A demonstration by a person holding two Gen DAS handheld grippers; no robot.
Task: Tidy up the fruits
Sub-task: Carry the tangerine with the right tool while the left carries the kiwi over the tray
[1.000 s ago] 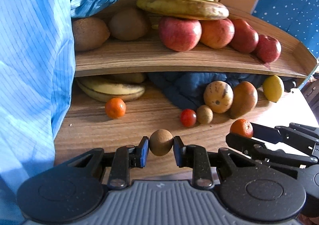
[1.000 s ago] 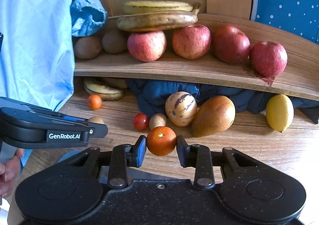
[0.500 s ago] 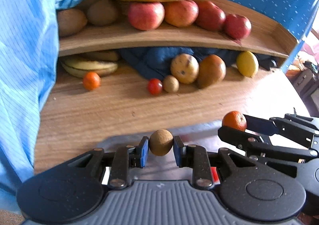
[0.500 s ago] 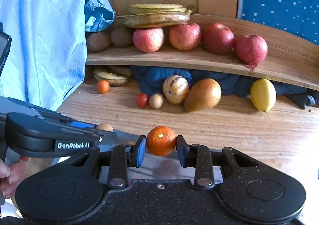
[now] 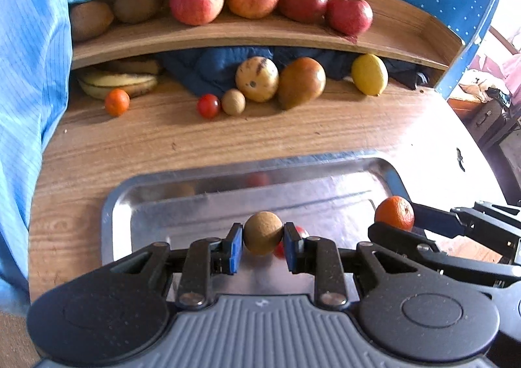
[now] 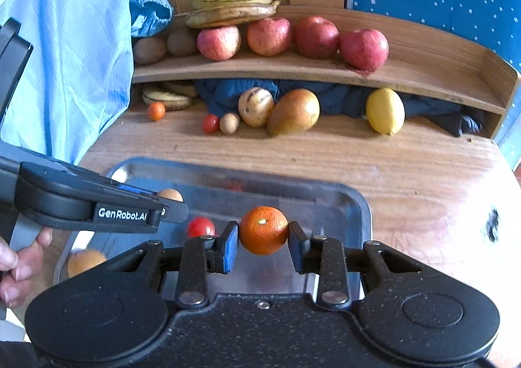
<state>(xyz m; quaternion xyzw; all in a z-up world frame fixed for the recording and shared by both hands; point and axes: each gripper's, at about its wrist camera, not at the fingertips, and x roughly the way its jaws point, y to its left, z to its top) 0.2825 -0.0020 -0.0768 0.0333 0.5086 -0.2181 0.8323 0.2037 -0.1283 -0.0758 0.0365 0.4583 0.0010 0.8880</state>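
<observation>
Both grippers have drawn back from the fruit row at the rear of the table [image 6: 407, 172] and now hang over the steel tray [image 5: 112, 221], which a second ago was out of sight; the carry is nearly done and the release looks next. The left gripper [image 5: 263, 246] has its jaws closed on a small brown round fruit [image 5: 262, 233], held above the tray's middle. The right gripper [image 6: 263, 246] has its jaws closed on a tangerine [image 6: 263, 229], above the tray's right half. The tray already holds a cherry tomato [image 6: 201, 227] and an orange-coloured fruit [image 6: 85, 261] near its left corner. The wooden shelf [image 6: 439, 75] carries four apples [image 6: 363, 48], kiwis [image 6: 149, 49] and bananas [image 6: 231, 11]
</observation>
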